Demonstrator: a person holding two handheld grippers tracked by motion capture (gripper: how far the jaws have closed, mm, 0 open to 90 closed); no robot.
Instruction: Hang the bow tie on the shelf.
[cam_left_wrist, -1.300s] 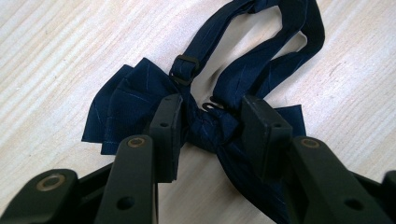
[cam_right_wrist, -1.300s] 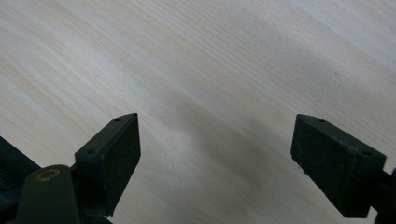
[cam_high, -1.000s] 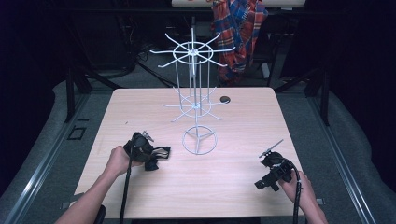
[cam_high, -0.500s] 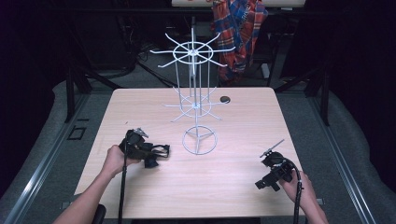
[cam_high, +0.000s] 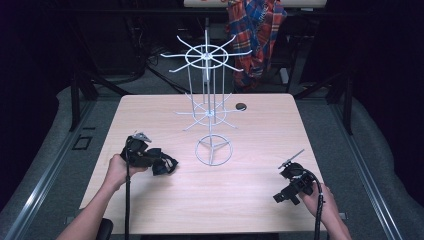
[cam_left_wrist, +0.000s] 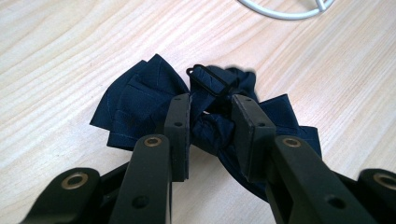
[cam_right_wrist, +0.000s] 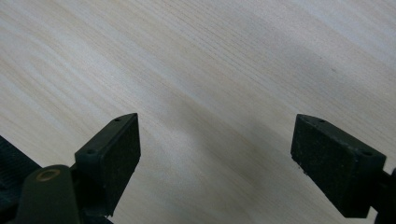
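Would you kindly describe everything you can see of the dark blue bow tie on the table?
The navy bow tie looks like woven cloth, with pleated wings fanned to both sides of a bunched centre knot. A small black clip stands up at its back. The left gripper is shut on the knot, one pad on each side. It sits at the light wooden table, left of the white wire stand's ring base; whether it touches the tabletop is unclear.

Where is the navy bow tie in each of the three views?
High view: the navy bow tie sits left of centre, at the left gripper, beside the white wire stand's ring base.
Left gripper view: centre, the bow tie pinched at its knot between the jaws.
Right gripper view: not in it.
Shared landmark: the ring base, at that view's top edge.
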